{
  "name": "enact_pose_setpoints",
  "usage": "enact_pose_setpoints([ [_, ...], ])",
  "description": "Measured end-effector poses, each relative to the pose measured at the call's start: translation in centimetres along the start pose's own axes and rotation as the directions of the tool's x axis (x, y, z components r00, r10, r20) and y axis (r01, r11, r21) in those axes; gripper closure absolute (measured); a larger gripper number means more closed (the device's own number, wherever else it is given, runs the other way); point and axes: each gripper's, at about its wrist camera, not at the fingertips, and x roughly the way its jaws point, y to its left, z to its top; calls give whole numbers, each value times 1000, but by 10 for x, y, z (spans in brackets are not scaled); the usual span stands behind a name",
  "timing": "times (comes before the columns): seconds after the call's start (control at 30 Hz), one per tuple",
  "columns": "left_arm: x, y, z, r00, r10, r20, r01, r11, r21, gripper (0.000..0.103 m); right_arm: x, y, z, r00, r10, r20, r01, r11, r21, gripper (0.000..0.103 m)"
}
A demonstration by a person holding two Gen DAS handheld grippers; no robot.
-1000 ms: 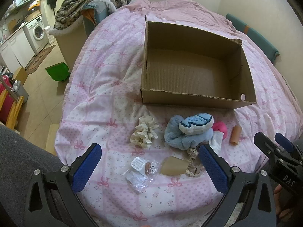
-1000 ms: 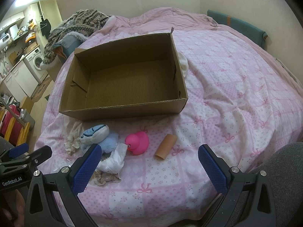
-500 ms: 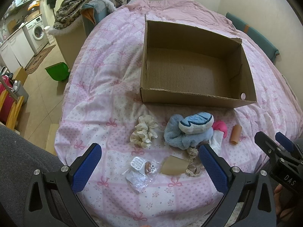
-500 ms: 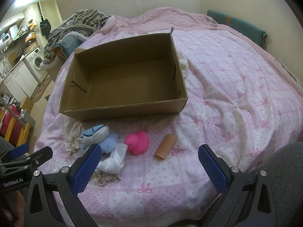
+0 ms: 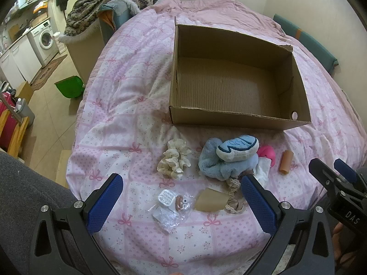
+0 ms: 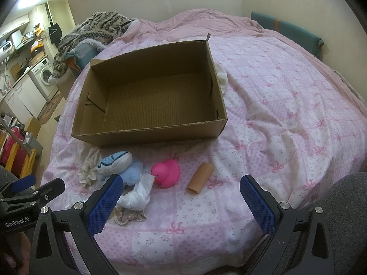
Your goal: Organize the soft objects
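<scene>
An empty cardboard box (image 5: 238,114) (image 6: 146,135) sits on the pink bedspread. In front of it lie a cream scrunchie (image 5: 175,161) (image 6: 88,171), a blue plush toy (image 5: 229,158) (image 6: 119,162), a pink rubber duck (image 6: 166,171) (image 5: 267,152), a tan roll (image 6: 200,177) (image 5: 286,161), a white cloth (image 6: 136,194) and a lace band (image 5: 234,200) (image 6: 127,216). My left gripper (image 5: 181,202) hovers open above a clear bag of small items (image 5: 172,207) and a brown paper piece (image 5: 211,202). My right gripper (image 6: 181,202) is open, near the duck and roll.
The bed edge drops at the left to a tiled floor with a green bin (image 5: 70,87), a washing machine (image 5: 47,39) and a chair heaped with blankets (image 5: 110,6). A teal headboard (image 6: 286,29) runs along the far right wall. Grey-clad legs frame the lower corners.
</scene>
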Motion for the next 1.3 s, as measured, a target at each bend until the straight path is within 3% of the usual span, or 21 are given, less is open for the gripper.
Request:
enact_pose_setpoints([
  [0.47, 2, -2, 1, 1000, 11, 2, -11, 1000, 9, 0, -3, -4, 4, 1000, 15, 1, -15, 1000, 16, 0],
  [0.63, -2, 6, 13, 999, -5, -46, 5, 1000, -7, 0, -2, -13, 12, 997, 66, -48, -63, 996, 57, 0],
  [0.73, 1, 14, 25, 993, -14, -118, 10, 1000, -28, 0, -1, -20, 22, 992, 94, -81, -89, 993, 72, 0],
  [0.8, 11, 22, 33, 979, -26, -202, 15, 998, -56, 0, 4, -27, 32, 983, 142, -117, -131, 987, 94, 0],
  [0.87, 28, 27, 35, 954, -50, -296, 29, 997, -73, 0, 10, -33, 37, 971, 191, -142, -174, 977, 121, 0],
  [0.97, 48, 31, 27, 921, -30, -389, 2, 997, -73, 2, 22, -41, 42, 960, 228, -165, -202, 966, 159, 0],
  [1.03, 61, 31, 19, 896, -37, -442, 2, 997, -78, 16, 29, -47, 40, 959, 228, -168, -199, 964, 175, 0],
  [1.17, 92, 37, 0, 846, -58, -530, -14, 991, -130, 30, 42, -56, 33, 954, 228, -196, -182, 957, 227, 0],
  [1.3, 109, 37, -10, 830, -80, -551, -6, 988, -153, 46, 41, -61, 34, 959, 219, -179, -175, 957, 231, 0],
])
